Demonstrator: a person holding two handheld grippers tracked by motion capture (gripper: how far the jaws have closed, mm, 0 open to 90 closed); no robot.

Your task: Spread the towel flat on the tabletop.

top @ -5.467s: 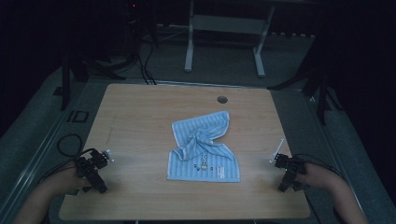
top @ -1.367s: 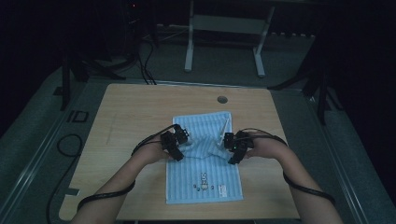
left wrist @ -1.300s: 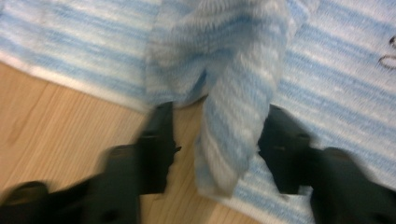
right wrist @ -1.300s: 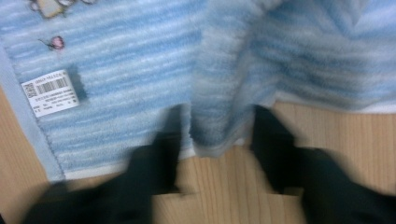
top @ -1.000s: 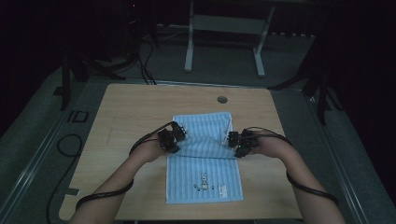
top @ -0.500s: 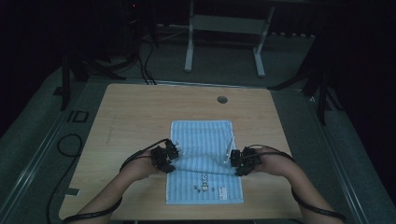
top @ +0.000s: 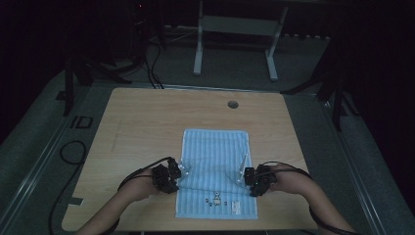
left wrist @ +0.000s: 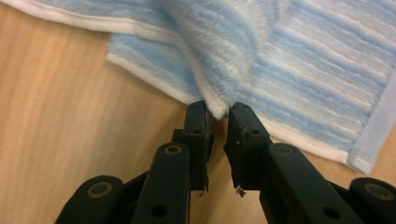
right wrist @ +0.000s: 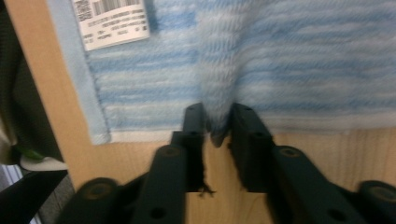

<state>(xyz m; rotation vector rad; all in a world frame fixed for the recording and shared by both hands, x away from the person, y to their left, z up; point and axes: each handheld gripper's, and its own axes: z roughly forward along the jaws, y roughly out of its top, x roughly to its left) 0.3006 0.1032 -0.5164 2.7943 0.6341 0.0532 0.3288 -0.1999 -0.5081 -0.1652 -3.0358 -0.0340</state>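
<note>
Barcode label (right wrist: 112,21) on towel (top: 216,161) (legible from right gripper view)

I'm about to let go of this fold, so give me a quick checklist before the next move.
1. Left gripper has the towel edge between its jaws: ok; a pinched fold sits at the tips, and the jaws have just been opening.
2. Right gripper has its edge between the jaws: ok; also just opening, the fold not yet free.
3. Folded layer lies square over the lower one: cannot tell; the lower layer with the label sticks out toward the person.
4. Far edge of the towel flat and straight: ok.
5. Both grippers level with each other across the towel: ok.
6. Towel fully on the table: ok.
</note>
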